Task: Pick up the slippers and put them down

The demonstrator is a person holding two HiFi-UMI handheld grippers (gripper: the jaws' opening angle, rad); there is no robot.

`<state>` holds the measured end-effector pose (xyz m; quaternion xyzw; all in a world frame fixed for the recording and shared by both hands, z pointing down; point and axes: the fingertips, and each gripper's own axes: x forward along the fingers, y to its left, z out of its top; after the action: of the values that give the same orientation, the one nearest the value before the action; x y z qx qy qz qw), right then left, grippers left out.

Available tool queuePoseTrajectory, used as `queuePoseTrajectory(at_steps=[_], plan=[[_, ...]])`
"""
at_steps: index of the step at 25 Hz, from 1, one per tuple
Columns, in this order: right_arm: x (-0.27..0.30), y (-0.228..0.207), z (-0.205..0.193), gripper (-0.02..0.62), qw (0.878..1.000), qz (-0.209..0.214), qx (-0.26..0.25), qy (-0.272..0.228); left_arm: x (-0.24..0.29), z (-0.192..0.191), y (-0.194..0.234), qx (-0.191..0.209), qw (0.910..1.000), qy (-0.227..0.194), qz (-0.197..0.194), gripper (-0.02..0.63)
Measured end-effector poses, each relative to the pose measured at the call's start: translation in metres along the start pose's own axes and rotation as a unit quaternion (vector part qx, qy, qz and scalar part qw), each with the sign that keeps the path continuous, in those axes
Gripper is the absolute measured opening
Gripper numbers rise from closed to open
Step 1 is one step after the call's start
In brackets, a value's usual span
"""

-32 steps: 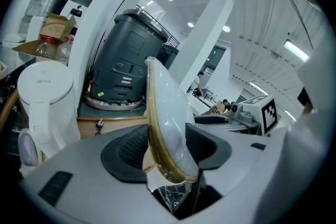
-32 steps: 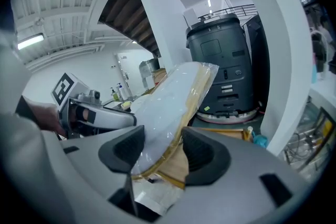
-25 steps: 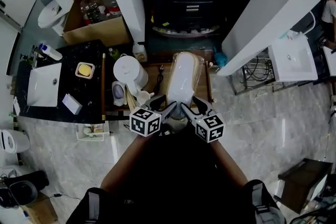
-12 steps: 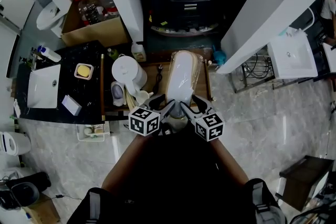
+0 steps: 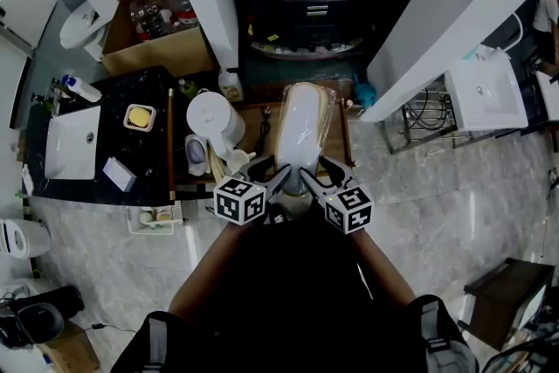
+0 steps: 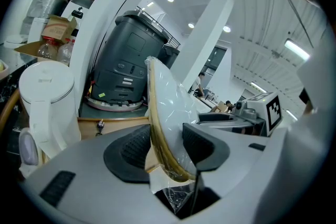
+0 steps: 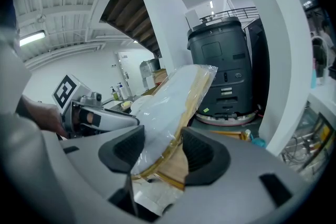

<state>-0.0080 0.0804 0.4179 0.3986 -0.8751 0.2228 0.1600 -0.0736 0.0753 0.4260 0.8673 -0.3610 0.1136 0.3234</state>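
While the wooden counter (image 5: 341, 144) lies beneath the wrapped slippers (image 5: 301, 131), pick-up looks done; setting down comes next.
Head view alone shows that counter and the packet's whole length; only the gripper views show the left claw (image 6: 167, 145), whose jaws have just been closing, and the right claw (image 7: 163, 150) each pinching the packet's near end between the pads. Lowering calls for both to sink together, then spread.

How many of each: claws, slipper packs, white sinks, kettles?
Claws: 2, left claw and right claw; the left's jaws have just been closing, slipper pack between them
Slipper pack: 1
White sinks: 2
Kettle: 1
Total: 6
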Motion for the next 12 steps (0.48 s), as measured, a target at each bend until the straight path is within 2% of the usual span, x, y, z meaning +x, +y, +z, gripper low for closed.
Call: queuePoseTrajectory(at_steps=[12], plan=[[0.0025, -0.0031, 0.0003, 0.227, 1.000, 0.012, -0.002, 0.021, 0.0038, -0.0007, 0.0019, -0.019, 0.9997, 0.011, 0.009, 0.195]])
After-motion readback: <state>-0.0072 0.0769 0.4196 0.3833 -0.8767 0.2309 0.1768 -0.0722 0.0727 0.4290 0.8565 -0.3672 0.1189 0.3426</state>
